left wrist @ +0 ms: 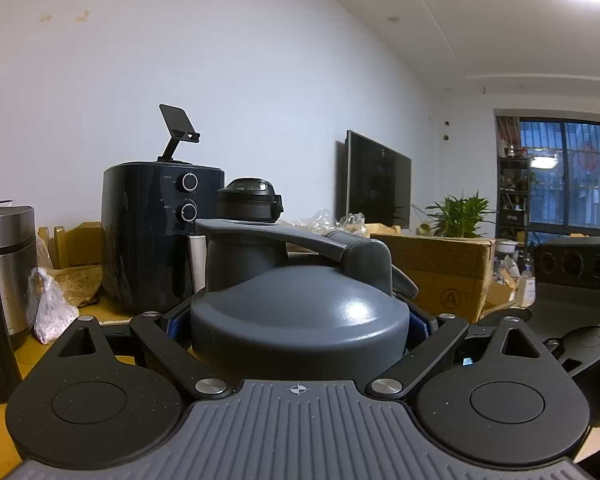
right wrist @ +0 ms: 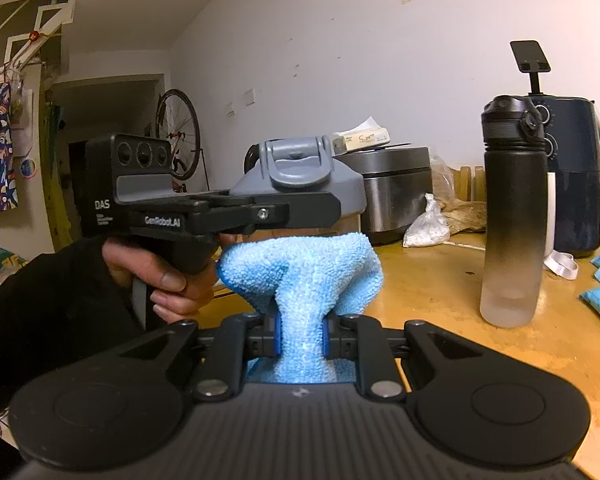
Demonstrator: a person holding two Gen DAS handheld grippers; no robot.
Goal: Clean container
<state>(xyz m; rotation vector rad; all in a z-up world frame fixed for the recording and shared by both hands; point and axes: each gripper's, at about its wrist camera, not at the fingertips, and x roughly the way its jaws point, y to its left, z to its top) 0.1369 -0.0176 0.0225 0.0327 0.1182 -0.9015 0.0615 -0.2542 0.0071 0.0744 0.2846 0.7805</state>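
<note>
1. The left claw (left wrist: 300, 328) is clamped on a grey lidded container (left wrist: 300, 320), its blue pads pressing each side below the domed lid.
2. The container's flip handle (left wrist: 268, 236) lies across the lid top.
3. The right claw (right wrist: 301, 336) is closed on a light blue microfibre cloth (right wrist: 300, 276), bunched between the pads.
4. In the right wrist view the container (right wrist: 300, 176) sits directly above and behind the cloth, held above the wooden tabletop (right wrist: 440, 280).
5. A black-to-clear water bottle (right wrist: 514, 216) stands upright to the right, well apart.
6. A hand (right wrist: 164, 272) grips the left claw's handle.
</note>
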